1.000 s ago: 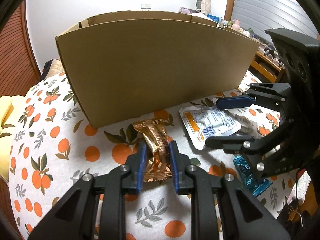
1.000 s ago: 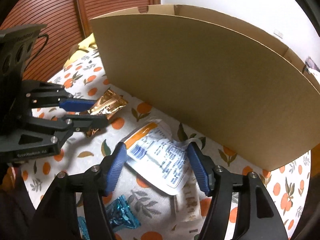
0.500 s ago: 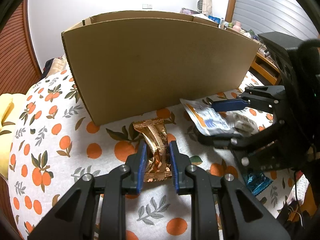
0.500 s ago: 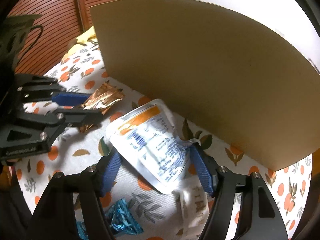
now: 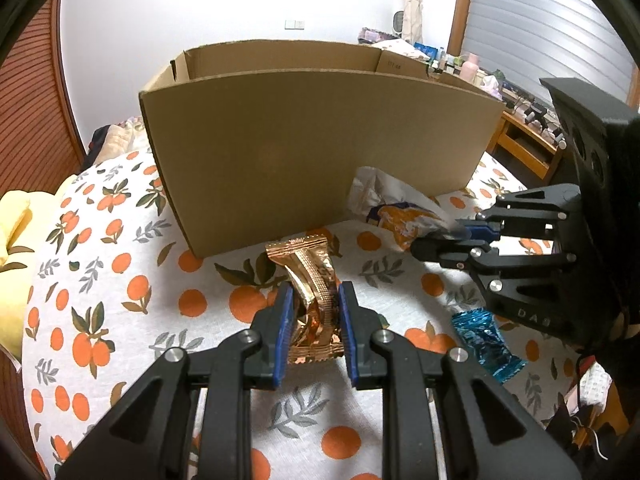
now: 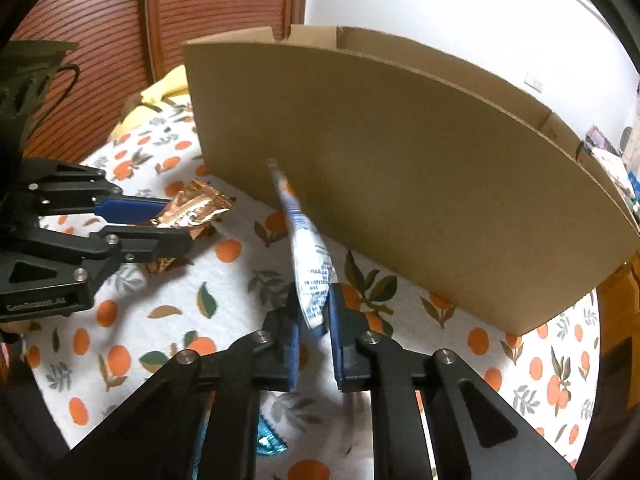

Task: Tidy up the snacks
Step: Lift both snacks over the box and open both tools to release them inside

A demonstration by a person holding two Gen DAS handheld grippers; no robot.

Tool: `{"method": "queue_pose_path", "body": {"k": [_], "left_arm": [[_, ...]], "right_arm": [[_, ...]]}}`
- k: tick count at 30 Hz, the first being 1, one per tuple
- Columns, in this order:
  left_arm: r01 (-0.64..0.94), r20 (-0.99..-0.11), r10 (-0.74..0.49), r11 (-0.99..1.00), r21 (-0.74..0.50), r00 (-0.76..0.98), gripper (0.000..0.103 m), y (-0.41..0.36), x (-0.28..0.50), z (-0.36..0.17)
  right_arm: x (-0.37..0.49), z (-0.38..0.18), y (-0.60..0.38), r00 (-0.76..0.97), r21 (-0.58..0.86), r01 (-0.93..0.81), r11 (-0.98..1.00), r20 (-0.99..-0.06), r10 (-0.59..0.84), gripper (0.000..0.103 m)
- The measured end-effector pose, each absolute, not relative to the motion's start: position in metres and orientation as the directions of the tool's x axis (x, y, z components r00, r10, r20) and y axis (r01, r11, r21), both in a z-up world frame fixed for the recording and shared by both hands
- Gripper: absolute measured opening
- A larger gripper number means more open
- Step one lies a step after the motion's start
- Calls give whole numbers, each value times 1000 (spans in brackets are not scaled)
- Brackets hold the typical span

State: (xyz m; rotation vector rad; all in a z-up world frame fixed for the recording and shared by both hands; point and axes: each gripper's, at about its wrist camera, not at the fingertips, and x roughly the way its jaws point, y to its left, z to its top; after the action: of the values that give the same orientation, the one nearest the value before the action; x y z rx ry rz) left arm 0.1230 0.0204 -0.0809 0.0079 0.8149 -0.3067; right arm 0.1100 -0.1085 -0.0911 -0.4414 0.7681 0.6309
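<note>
My left gripper (image 5: 313,300) is shut on a crinkled gold snack wrapper (image 5: 311,276), held just above the orange-print cloth; the wrapper also shows in the right wrist view (image 6: 192,212). My right gripper (image 6: 314,312) is shut on a white pouch with orange and blue print (image 6: 306,256), lifted on edge off the cloth; the pouch also shows in the left wrist view (image 5: 400,208). A large open cardboard box (image 5: 320,140) stands just behind both snacks.
A blue foil snack (image 5: 484,340) lies on the cloth under the right gripper. The cloth (image 5: 100,280) has orange fruit print. A yellow cloth (image 5: 12,240) lies at the left. Wooden shelving with small items (image 5: 524,120) stands at the right.
My right gripper has closed on the white pouch and lifted it from flat to upright. Both grippers have risen, so the box's open top shows. The left keeps its grip on the gold wrapper.
</note>
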Motion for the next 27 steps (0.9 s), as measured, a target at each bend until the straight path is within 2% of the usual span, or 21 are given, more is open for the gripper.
{"method": "queue_pose_path", "body": {"k": [27], "left_arm": [[287,-651,-284,952,-105,704,20,20,102,-42]], "right_arm": [[57,-46,-134,597,-102,-678,728,-655,464,9]]}}
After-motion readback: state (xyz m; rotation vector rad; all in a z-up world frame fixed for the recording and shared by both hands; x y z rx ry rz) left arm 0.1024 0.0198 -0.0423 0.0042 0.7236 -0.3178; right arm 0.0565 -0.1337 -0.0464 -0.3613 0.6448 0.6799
